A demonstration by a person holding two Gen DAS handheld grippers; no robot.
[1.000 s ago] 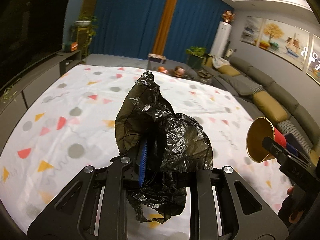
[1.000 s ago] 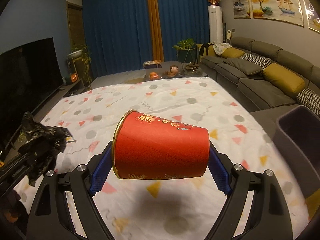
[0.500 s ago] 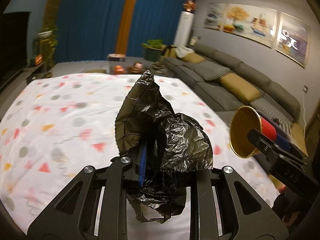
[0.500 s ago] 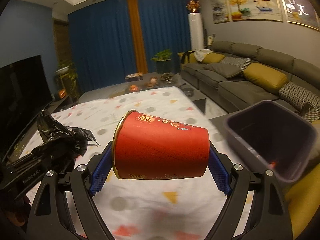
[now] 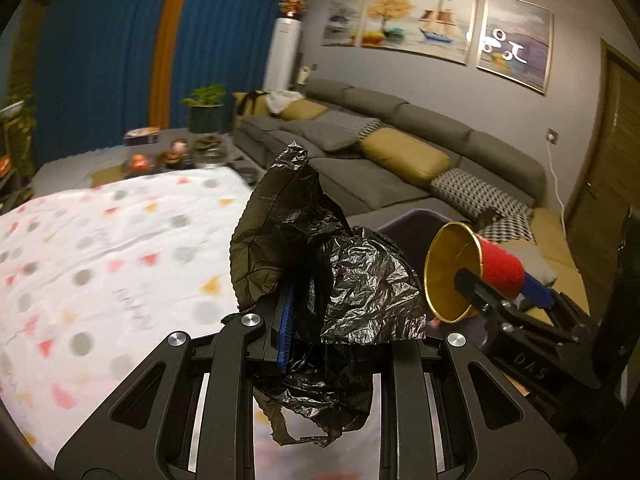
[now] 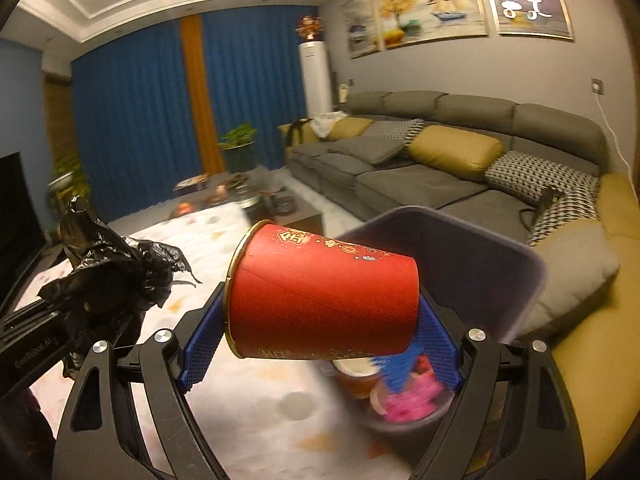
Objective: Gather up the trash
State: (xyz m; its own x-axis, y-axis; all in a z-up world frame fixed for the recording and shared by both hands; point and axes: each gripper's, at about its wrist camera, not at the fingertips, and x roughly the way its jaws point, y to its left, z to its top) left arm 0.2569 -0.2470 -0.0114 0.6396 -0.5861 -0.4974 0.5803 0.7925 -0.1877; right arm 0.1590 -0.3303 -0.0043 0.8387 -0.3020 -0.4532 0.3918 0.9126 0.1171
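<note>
Right gripper (image 6: 320,340): clamped on red paper cup (image 6: 324,300), lying sideways, rim leftward. Grey bin (image 6: 480,264) just beyond, right.

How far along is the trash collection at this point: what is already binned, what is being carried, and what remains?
Done: the bin already holds some litter, a cup-like item and something pink at the bottom. In hand: the right tool is shut on a red paper cup beside the bin's rim; the left tool is shut on a crumpled black plastic bag. Left: dropping both in.
</note>
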